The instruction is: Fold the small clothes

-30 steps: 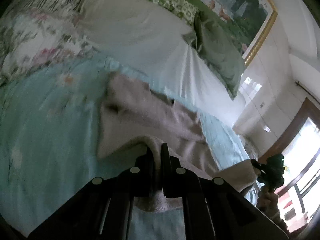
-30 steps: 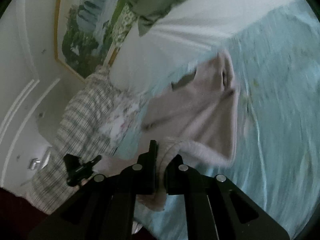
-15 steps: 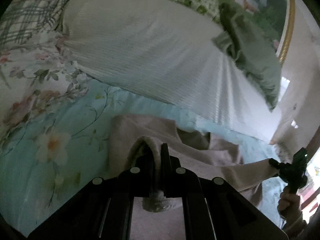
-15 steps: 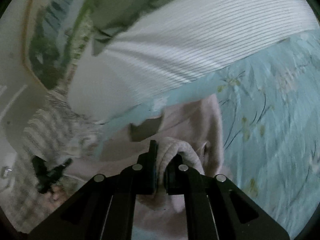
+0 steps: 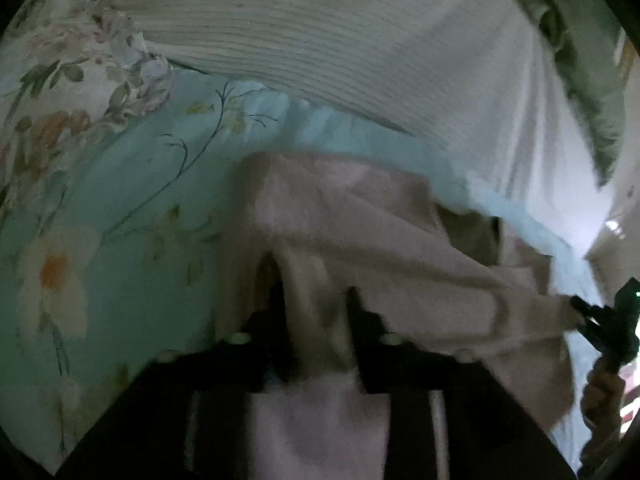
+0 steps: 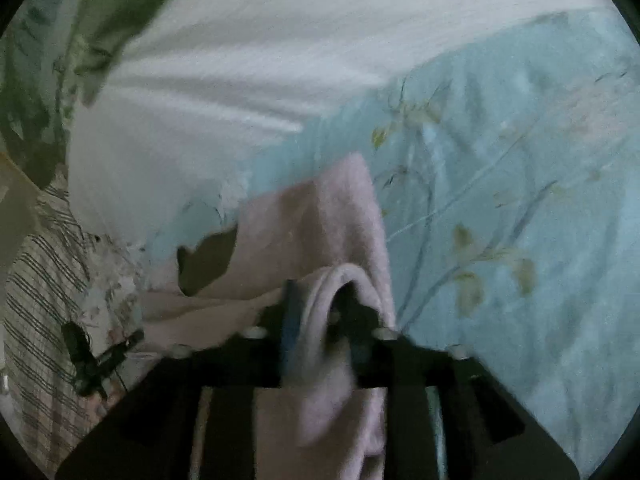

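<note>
Now your left hand-held gripper [image 5: 316,300] and right hand-held gripper [image 6: 324,300] are both opening, each with a fold of the pale pink fleecy garment [image 5: 360,220] loose between its jaws, the garment lying on the light blue floral bed sheet [image 5: 132,184].

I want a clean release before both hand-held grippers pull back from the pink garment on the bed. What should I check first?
1. Left hand-held gripper jaws opening, cloth still between: ok.
2. Right hand-held gripper jaws opening, hem still draped between: ok.
3. Pink garment folded over itself: ok.
4. Garment fully on the blue sheet: ok.
5. Edges lined up: cannot tell.
6. Cloth free of the fingers: not ok.
</note>
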`<action>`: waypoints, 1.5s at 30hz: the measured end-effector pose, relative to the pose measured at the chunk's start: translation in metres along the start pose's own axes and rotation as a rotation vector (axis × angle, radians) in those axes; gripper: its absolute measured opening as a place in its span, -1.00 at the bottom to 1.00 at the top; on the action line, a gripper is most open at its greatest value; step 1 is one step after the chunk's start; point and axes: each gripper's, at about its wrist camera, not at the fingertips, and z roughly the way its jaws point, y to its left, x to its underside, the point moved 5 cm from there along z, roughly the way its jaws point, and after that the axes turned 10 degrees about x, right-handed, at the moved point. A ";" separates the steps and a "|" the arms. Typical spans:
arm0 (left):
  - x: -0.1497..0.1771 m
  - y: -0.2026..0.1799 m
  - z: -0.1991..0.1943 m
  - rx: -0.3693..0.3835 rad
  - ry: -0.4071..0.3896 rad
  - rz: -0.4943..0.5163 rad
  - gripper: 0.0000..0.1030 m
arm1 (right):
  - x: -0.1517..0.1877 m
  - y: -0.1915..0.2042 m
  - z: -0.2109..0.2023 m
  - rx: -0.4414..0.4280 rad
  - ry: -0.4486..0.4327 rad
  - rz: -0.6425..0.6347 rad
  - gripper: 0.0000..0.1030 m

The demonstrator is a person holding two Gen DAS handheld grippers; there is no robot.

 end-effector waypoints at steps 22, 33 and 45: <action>-0.033 -0.049 0.083 -0.242 0.126 0.249 0.02 | -0.029 0.041 0.060 0.206 0.015 -0.253 -0.02; 0.003 -0.024 -0.001 -0.165 -0.032 -0.016 0.32 | 0.025 0.046 0.008 0.103 -0.004 -0.136 0.06; 0.139 -0.077 -0.077 0.093 -0.043 -0.179 0.36 | 0.127 0.048 -0.036 -0.019 0.055 -0.043 0.17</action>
